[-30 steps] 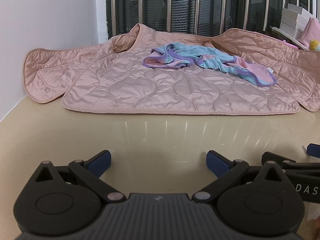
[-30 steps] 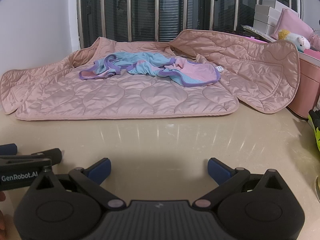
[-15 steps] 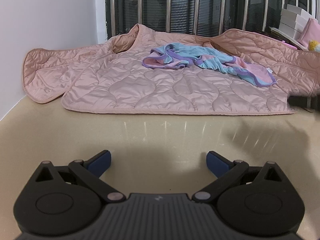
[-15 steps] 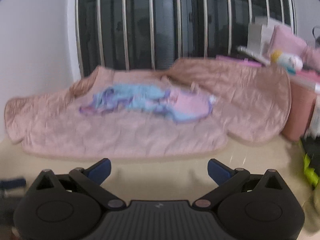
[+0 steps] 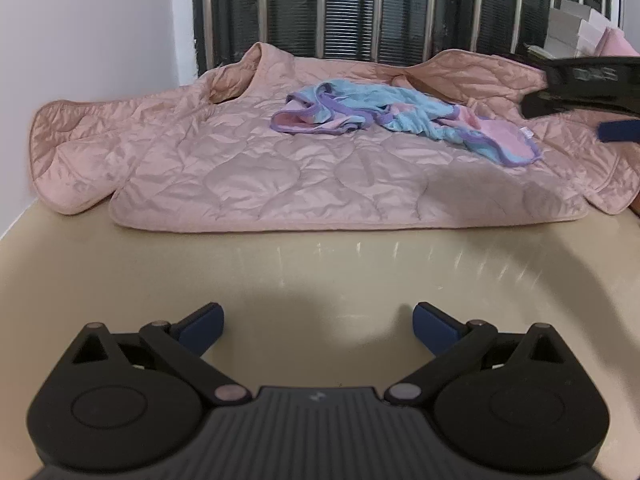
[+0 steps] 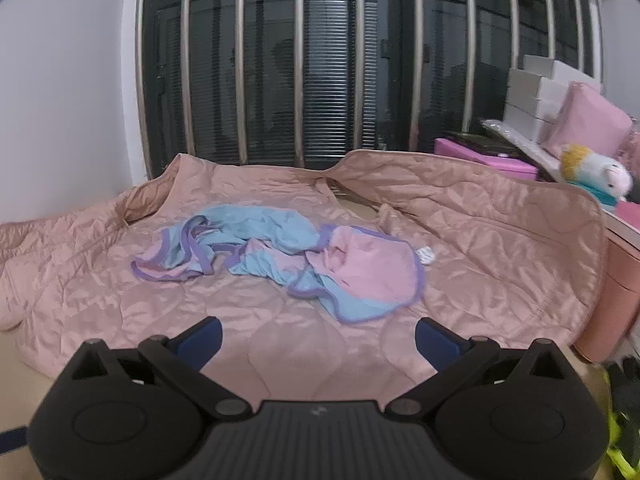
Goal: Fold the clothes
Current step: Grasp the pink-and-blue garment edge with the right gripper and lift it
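Right gripper (image 6: 318, 334) advanced (garment (image 6: 280, 248) ahead).

Room surroundings: a beige bench, a barred window and pink clutter at the right.

A glossy beige bench (image 5: 320, 268) fills the lower half of the left wrist view. A dark window with slatted blinds (image 6: 328, 92) spans the top centre of the right wrist view, with upright metal bars (image 6: 298, 60) in front of it. A white wall (image 5: 92, 28) fills the upper left. At the right edge sit stacked white boxes (image 6: 536, 92), a pink cushion (image 6: 588, 124), a white plush toy with a yellow top (image 6: 596, 168), a bright pink box (image 6: 480, 156) and a pink cabinet (image 6: 620, 300) lower down.
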A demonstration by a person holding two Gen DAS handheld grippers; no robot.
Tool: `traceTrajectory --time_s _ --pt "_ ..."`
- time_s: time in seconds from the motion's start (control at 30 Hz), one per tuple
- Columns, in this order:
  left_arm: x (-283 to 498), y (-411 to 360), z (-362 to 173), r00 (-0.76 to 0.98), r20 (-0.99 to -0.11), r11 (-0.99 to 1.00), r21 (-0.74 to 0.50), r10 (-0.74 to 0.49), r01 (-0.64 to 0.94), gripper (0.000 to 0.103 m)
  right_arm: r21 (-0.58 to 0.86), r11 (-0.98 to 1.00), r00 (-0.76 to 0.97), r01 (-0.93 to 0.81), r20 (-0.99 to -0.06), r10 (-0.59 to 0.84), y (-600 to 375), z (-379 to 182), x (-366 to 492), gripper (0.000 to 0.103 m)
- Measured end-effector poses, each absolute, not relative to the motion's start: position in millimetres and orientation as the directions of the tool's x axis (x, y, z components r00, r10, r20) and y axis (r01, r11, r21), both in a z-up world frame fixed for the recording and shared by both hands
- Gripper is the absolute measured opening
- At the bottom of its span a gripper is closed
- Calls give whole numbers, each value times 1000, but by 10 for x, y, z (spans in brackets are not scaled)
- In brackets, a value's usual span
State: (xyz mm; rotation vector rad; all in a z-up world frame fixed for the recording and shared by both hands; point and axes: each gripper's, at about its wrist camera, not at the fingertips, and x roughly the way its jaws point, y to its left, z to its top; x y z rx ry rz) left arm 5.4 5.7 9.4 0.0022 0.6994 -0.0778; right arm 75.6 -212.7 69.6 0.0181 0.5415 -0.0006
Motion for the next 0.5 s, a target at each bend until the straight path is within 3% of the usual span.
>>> traceTrajectory --time_s 0.17,0.27,0.4,0.5 --pt "59 242 397 814 -563 988 -120 -146 94 98 81 993 822 -82 -558 113 -2003 700 1215 103" --pt "125 314 578 843 -525 992 -100 -113 70 98 134 980 783 -150 -589 201 -1858 657 1548 100" --pt "212 427 650 848 -525 996 -76 -70 35 98 146 970 755 -196 -608 244 -1515 564 2069 99" --pt "224 511 596 835 -546 995 -96 -64 13 99 148 956 722 -252 -629 288 -1249 477 2455 91"
